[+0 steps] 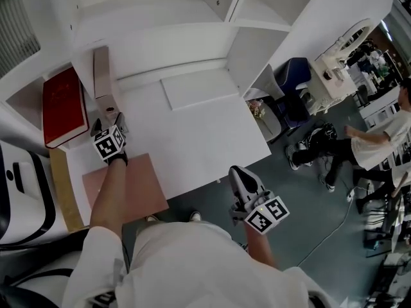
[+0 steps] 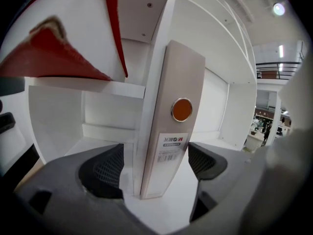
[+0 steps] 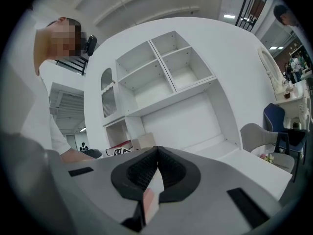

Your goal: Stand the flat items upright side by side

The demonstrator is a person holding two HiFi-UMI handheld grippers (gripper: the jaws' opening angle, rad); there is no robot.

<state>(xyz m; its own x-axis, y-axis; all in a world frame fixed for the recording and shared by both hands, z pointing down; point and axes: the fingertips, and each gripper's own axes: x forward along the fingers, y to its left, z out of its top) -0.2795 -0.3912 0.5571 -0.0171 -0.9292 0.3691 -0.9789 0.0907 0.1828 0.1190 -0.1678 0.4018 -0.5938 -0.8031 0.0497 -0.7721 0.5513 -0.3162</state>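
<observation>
A beige binder [image 1: 101, 76] stands upright on the white desk [image 1: 212, 140], its spine with an orange dot [image 2: 181, 109] facing me beside a white shelf wall. My left gripper [image 1: 108, 122] is open around the binder's foot, and both pads [image 2: 105, 173] stand clear of it. Left of the binder, a red book [image 1: 64, 104] leans in the side compartment. A pink flat board [image 1: 128, 185] lies near the front edge, and a white flat panel [image 1: 199, 88] lies further back. My right gripper [image 1: 236, 171] hovers off the desk's front edge, shut with nothing in it [image 3: 157, 150].
A tan board [image 1: 62, 188] lies along the desk's left edge beside a white machine [image 1: 19, 185]. White shelving [image 1: 250, 18] rises at the back. A blue chair [image 1: 292, 88] and a seated person [image 1: 379, 146] are on the floor to the right.
</observation>
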